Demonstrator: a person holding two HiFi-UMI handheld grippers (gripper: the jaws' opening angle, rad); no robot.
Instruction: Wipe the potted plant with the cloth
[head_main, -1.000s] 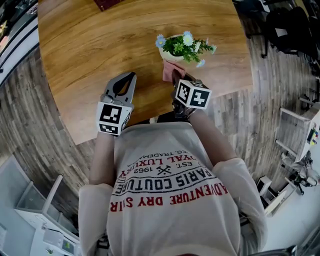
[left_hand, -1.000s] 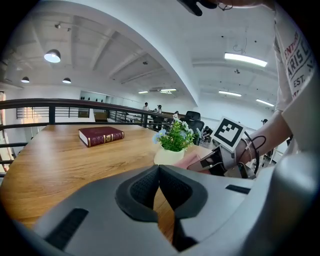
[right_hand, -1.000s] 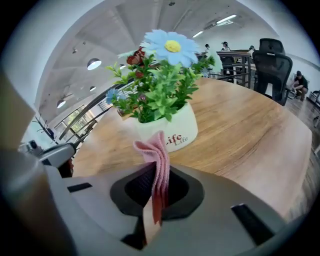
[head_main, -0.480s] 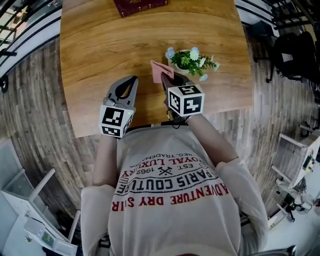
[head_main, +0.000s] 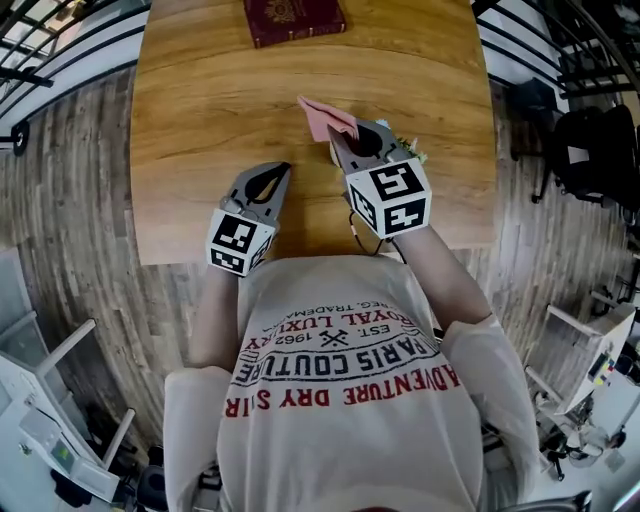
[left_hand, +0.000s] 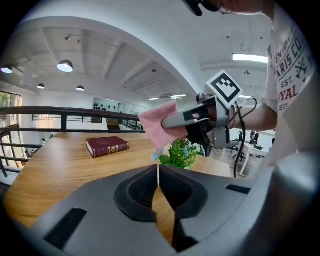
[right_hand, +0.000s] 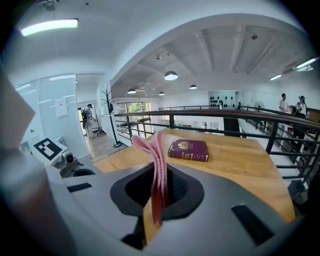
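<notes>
The potted plant (left_hand: 180, 154), green with small pale-blue flowers, stands on the wooden table (head_main: 200, 120). In the head view my right gripper hides most of it, leaving only a few leaves (head_main: 408, 152) showing. My right gripper (head_main: 338, 140) hangs above the plant, shut on a folded pink cloth (head_main: 322, 115) that sticks out past its tips. The right gripper view shows the cloth (right_hand: 154, 145) pinched upright between the jaws of that gripper (right_hand: 157, 175). My left gripper (head_main: 281, 170) is to the plant's left, shut and holding nothing (left_hand: 159, 172).
A dark red book (head_main: 295, 20) lies at the table's far side (right_hand: 189, 149). The table's near edge (head_main: 300, 255) runs just below both grippers. Black railings (right_hand: 270, 130) run behind the table. Wooden floor surrounds it.
My right gripper has risen from the table beside the pot to above the plant, rolling as it went and carrying the pink cloth. My left gripper has lifted a little.
</notes>
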